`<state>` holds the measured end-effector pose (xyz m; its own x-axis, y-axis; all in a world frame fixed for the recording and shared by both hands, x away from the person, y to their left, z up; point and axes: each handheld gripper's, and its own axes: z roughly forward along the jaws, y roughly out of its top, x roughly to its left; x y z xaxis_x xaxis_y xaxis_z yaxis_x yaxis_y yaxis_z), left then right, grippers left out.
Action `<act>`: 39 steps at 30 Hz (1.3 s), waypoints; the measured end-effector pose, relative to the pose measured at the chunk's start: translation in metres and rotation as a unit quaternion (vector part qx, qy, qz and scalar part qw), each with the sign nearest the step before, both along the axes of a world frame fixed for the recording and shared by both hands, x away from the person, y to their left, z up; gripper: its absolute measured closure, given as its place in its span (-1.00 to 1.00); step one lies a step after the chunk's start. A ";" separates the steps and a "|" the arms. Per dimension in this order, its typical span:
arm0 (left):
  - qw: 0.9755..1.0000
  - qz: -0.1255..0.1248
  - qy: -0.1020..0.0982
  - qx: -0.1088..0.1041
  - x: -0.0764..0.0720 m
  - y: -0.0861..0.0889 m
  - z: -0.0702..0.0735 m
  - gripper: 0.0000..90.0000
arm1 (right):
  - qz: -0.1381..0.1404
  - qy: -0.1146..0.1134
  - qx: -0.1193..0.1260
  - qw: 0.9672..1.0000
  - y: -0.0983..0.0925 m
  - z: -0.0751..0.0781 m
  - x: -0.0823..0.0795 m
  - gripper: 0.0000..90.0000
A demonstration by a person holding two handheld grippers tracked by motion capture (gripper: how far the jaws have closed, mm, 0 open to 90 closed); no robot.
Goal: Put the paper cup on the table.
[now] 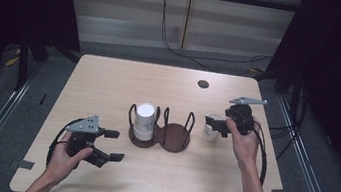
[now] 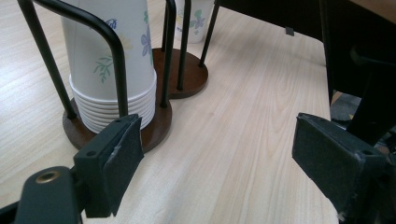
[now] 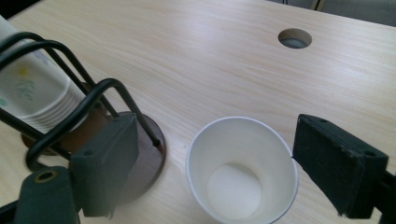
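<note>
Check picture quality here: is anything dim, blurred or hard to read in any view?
High view: table evenly lit, surroundings nearly black, small things soft. Left gripper view: stacked cups and rack sharp; dark, unreadable area at upper right. Right gripper view: the single cup clear, no glare; the near pads slightly soft.

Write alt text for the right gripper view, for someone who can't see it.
An upright, empty white paper cup stands on a light wooden table between the open black jaws of the right gripper. To its left is a dark wire cup holder with a stack of floral paper cups; a round hole lies beyond.
</note>
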<state>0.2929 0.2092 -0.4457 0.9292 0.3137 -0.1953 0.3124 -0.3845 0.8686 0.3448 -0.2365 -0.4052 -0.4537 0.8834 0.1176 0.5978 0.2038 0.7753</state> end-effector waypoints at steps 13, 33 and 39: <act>1.000 -0.001 0.012 -0.011 -0.004 0.000 -0.001 -0.65 | 0.014 -0.042 0.030 0.999 -0.004 -0.012 -0.042 -0.67; 0.999 0.027 -0.002 -0.026 -0.012 0.002 -0.003 -0.65 | 0.062 -0.054 0.078 0.994 0.018 -0.027 -0.103 -0.66; 0.999 0.037 -0.009 -0.025 -0.014 0.000 -0.004 -0.65 | 0.070 -0.060 0.088 0.992 0.027 -0.034 -0.115 -0.66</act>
